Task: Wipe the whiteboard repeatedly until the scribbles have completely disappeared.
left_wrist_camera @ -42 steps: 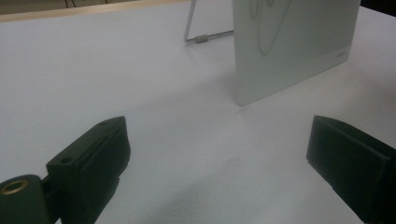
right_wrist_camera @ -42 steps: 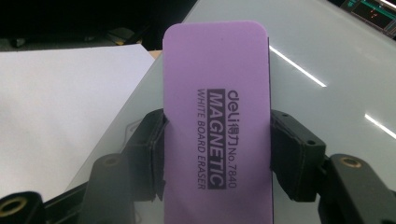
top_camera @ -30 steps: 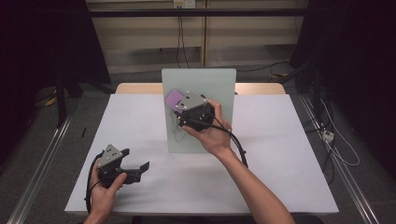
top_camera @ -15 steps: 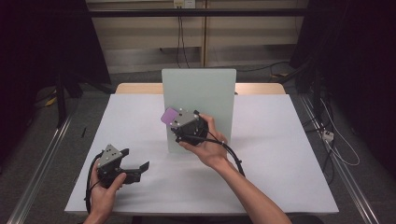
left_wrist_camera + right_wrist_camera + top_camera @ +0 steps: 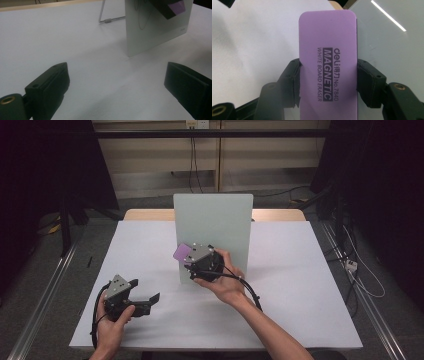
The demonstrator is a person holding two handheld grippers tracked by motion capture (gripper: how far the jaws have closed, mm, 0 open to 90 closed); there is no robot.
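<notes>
Right gripper point(image 5: 186, 257) clamps the purple eraser point(image 5: 327, 62) before the whiteboard point(image 5: 212, 220), likely for wiping; left gripper point(image 5: 145, 301) rests wide, well left.

Bright even table light, dark surroundings, soft close-up blur.

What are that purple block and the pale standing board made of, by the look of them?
The purple eraser, clamped in the right gripper, looks like smooth matte plastic: even colour, rounded corners, crisp print reading "magnetic white board eraser". The board looks like a glossy coated panel, perhaps glass or enamelled steel: it mirrors a light streak. A thin metal-looking wire stand props it up.
</notes>
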